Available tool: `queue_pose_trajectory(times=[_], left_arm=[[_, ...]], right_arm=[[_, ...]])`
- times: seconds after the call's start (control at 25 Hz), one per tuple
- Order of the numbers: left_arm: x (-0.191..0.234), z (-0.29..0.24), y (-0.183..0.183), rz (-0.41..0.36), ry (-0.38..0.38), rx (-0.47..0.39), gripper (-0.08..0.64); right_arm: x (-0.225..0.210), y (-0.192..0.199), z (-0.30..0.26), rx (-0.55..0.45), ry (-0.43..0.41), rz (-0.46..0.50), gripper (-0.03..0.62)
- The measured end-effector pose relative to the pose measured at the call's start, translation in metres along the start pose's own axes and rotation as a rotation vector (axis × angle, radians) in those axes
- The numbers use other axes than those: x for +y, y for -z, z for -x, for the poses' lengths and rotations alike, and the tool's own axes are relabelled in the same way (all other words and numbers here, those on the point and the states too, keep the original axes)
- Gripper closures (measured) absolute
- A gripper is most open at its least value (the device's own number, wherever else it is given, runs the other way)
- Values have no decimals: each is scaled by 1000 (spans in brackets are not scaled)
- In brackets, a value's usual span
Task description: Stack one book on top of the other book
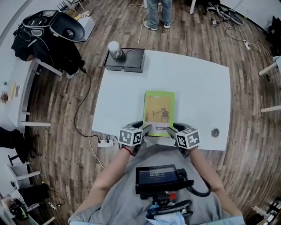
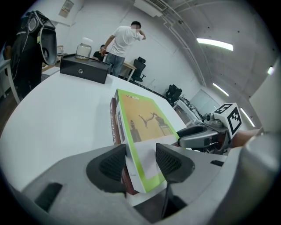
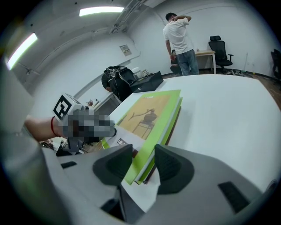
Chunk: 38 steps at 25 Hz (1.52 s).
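A green-covered book (image 1: 159, 112) lies near the front edge of the white table (image 1: 197, 88), on top of a dark red book (image 2: 115, 127) whose spine shows beneath it in the left gripper view. My left gripper (image 1: 147, 128) is shut on the green book's near left corner, and its pads (image 2: 115, 163) sit against the book's two faces. The right gripper (image 1: 172, 128) is shut on the near right corner (image 3: 145, 151) in the same way. The dark lower book shows only as a thin edge (image 3: 169, 129) in the right gripper view.
A black box (image 1: 124, 59) with a glass jar (image 1: 115, 49) on it stands at the table's far left corner. A round grommet (image 1: 214, 132) sits near the front right edge. A person (image 1: 159, 13) stands beyond the table. A power strip (image 1: 104, 143) lies on the floor.
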State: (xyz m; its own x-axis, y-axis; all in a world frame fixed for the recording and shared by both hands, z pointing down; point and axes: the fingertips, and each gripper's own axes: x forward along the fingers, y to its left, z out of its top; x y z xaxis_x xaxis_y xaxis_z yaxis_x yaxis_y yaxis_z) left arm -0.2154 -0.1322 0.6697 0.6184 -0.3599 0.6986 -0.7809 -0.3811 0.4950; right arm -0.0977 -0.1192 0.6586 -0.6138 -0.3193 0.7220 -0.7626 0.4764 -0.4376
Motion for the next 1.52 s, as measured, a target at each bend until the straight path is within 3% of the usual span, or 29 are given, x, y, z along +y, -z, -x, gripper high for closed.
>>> queue_pose_trajectory(times=[0.52, 0.88, 1.24, 1.52], left_arm=[[3, 4, 4, -15, -7, 12, 334], [4, -1, 3, 7, 46, -30, 334], [7, -3, 4, 8, 59, -11, 334], [6, -3, 1, -49, 47, -12, 334]], right_arm=[[2, 5, -4, 28, 13, 26, 428], [0, 3, -5, 14, 47, 46, 428], [-3, 8, -9, 21, 59, 13, 428], [-5, 7, -8, 25, 79, 32, 428]])
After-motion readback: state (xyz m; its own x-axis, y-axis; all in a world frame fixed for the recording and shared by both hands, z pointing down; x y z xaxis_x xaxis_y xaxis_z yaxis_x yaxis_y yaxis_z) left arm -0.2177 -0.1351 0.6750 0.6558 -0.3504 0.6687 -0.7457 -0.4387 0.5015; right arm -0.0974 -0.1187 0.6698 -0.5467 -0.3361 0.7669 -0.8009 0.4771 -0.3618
